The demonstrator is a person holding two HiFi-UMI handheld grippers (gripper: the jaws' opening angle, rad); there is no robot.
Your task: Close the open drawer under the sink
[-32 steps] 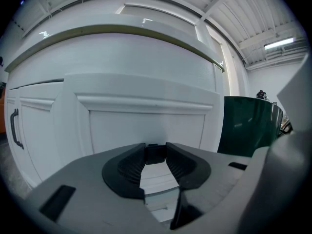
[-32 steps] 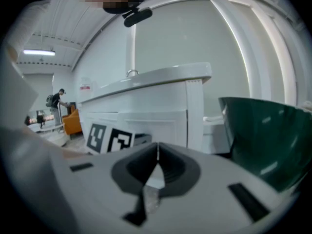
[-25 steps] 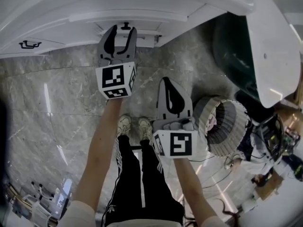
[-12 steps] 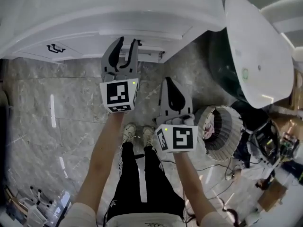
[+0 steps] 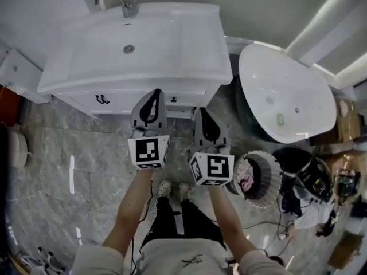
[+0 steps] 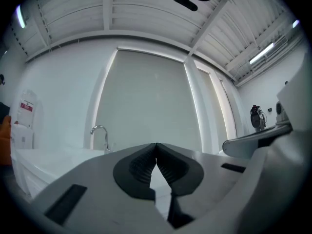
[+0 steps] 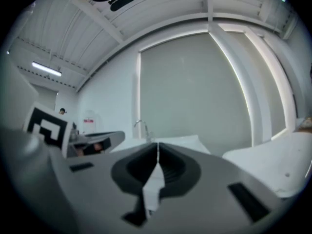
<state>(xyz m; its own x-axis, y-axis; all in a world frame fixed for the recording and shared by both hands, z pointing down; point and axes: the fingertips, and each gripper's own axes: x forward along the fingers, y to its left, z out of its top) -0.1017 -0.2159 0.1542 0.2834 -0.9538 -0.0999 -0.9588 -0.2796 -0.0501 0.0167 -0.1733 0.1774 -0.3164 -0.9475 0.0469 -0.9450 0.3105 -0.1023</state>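
Held the left tool [image 6: 155,146] with its jaws pressed together on nothing, having just drawn them closed. Held the right tool [image 7: 157,146] the same way, tips meeting and empty. Pointed both roughly level and side by side at the white vanity cabinet [image 5: 80,100], touching none of it.

Found the drawer [image 5: 182,101] under the sink [image 5: 183,44] just ahead of the tools, with its small dark handle [image 5: 174,99] between them and its front seemingly in line with the neighbouring front.

Judged the closing push as probably done. Called next for a check that the front sat fully home, or for one more nudge with closed tips.

Could not settle the fit from the steep head view, with the cabinet face foreshortened and its lower part behind the tools. Saw neither drawer nor handle in either gripper view, only the faucet [image 6: 100,135], the basin top and the wall [image 6: 146,96].
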